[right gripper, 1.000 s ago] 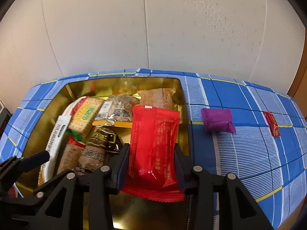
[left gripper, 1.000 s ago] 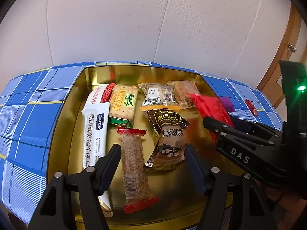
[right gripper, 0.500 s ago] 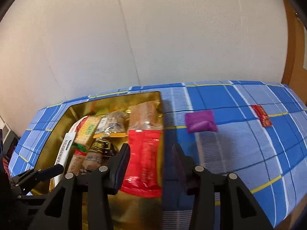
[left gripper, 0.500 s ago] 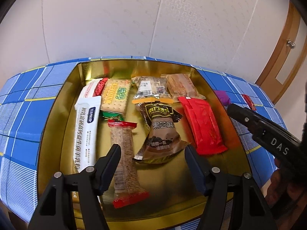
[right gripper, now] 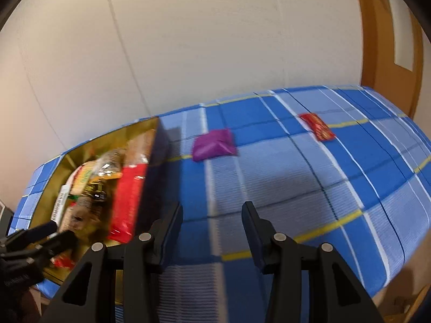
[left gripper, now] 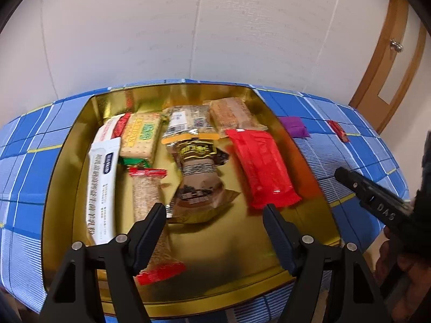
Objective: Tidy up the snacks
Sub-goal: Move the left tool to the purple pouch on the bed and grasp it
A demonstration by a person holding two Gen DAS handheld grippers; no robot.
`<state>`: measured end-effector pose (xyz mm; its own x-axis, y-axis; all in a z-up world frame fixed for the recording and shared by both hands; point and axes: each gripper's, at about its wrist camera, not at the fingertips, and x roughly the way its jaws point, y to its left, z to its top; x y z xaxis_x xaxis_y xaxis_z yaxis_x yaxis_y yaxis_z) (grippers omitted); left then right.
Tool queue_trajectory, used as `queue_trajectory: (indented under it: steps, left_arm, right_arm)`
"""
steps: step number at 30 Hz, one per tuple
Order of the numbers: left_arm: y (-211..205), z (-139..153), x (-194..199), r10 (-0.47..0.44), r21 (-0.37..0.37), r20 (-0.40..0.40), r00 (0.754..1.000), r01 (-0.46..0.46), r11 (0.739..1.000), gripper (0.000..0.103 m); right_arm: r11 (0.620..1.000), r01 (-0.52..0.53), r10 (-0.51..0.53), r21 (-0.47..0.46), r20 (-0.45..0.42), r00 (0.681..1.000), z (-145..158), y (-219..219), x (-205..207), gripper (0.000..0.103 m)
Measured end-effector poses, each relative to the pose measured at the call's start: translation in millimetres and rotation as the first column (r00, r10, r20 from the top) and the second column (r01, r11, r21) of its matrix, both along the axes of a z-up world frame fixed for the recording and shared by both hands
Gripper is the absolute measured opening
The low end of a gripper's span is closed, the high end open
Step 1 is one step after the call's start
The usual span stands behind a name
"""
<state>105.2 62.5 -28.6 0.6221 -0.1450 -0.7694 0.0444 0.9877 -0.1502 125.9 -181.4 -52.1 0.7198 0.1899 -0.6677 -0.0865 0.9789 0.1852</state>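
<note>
A gold tin (left gripper: pixel 67 167) on the blue checked tablecloth (right gripper: pixel 282 177) holds several snack packs, among them a long red pack (left gripper: pixel 262 167) by its right wall, a brown pack (left gripper: pixel 199 188) and a white bar (left gripper: pixel 103 185). My left gripper (left gripper: pixel 214 210) hovers over the tin's near half, its jaws opening and pressing on nothing. My right gripper (right gripper: pixel 212 207) stands open and empty above bare cloth, right of the tin (right gripper: pixel 54 188). Beyond it lie a purple packet (right gripper: pixel 214 145) and a small red packet (right gripper: pixel 317 126), both outside the tin.
A white wall runs close behind the table. A wooden door (right gripper: pixel 388 40) stands at the far right. The cloth's right edge drops off near the small red packet. The right gripper's finger (left gripper: pixel 371 196) and a hand (left gripper: pixel 390 263) sit right of the tin.
The right gripper let go of the long red pack, which now lies in the tin, and swung right over the cloth. The left gripper's jaws widened and it drew back slightly.
</note>
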Motion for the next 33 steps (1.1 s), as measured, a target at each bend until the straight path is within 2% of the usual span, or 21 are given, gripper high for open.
queue_trajectory:
  steps: [5, 7, 9, 13, 15, 20, 24, 29, 33]
  left_arm:
    - [-25.0, 14.4, 6.0, -0.067, 0.024, 0.018, 0.998, 0.067, 0.997, 0.075]
    - [-37.5, 23.0, 9.4, -0.093, 0.034, 0.03, 0.995, 0.092, 0.995, 0.078]
    - [-51.3, 31.9, 13.5, -0.121, 0.038, 0.045, 0.992, 0.12, 0.992, 0.086]
    - [-86.5, 46.4, 28.4, -0.188, 0.074, 0.064, 0.98, 0.183, 0.98, 0.087]
    - [-106.6, 52.6, 41.4, -0.226, 0.107, 0.071, 0.971, 0.218, 0.97, 0.09]
    - [-147.4, 54.6, 86.0, -0.275, 0.166, 0.061, 0.96, 0.262, 0.951, 0.091]
    - [-173.9, 47.1, 120.6, -0.321, 0.266, 0.073, 0.944, 0.292, 0.919, 0.09]
    - [-194.2, 27.4, 169.4, -0.369, 0.361, -0.022, 0.929, 0.352, 0.864, 0.091]
    - [-197.6, 8.3, 195.8, -0.36, 0.349, -0.121, 0.925, 0.379, 0.857, 0.09]
  right_arm:
    - [0.999, 0.044, -0.044, -0.002, -0.004, 0.999, -10.5, -28.4, -1.8, 0.046]
    - [0.998, 0.058, -0.058, -0.017, 0.0, 0.998, -12.9, -38.7, 0.0, 0.046]
    - [0.997, 0.071, -0.071, -0.025, 0.007, 0.997, -14.6, -50.0, 1.3, 0.046]
    - [0.993, 0.11, -0.107, -0.05, 0.049, 0.993, -17.4, -66.3, 1.7, 0.046]
    - [0.99, 0.141, -0.139, -0.011, 0.071, 0.988, -20.5, -77.9, -1.7, 0.046]
    - [0.973, 0.192, -0.2, 0.128, 0.051, 0.979, -20.5, -99.5, -6.8, 0.046]
    - [0.97, 0.193, -0.204, 0.146, 0.07, 0.976, -14.6, -103.8, -7.9, 0.046]
    - [0.953, 0.219, -0.238, 0.211, 0.065, 0.969, -13.1, -113.3, -4.6, 0.046]
    - [0.937, 0.234, -0.256, 0.26, 0.053, 0.965, -13.7, -123.3, -3.7, 0.047]
